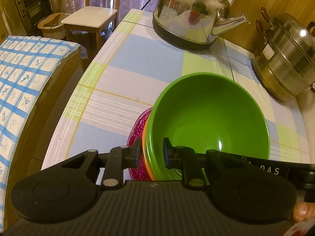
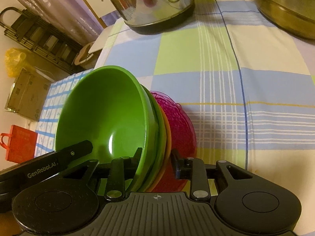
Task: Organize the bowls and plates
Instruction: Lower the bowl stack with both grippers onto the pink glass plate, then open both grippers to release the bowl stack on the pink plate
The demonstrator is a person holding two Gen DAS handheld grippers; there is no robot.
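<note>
The stack of dishes, a glossy green plastic bowl (image 1: 208, 118) nested over an orange rim (image 1: 145, 149) and a pink patterned plastic plate (image 1: 135, 137), stands tilted above the checked blue and green tablecloth (image 1: 137, 68), held from two sides. The left gripper (image 1: 152, 150) is narrow and pinches the stacked rims, one finger outside at the pink plate, the other inside the green bowl. The right gripper (image 2: 156, 160) straddles the same rims on the opposite side, but its jaws look a little loose; I cannot tell if the pads press. In the left wrist view the stack fills the area from 12 to 3 o'clock of the fingertips; in the right wrist view it rises toward 11 o'clock. To do this step well, I think the stack should come down level, slowly, before any grip is released, otherwise the bowls may slide apart. The steel kettle (image 1: 193, 13) and the steel pot (image 1: 285, 59) at 1 o'clock should be avoided.
</note>
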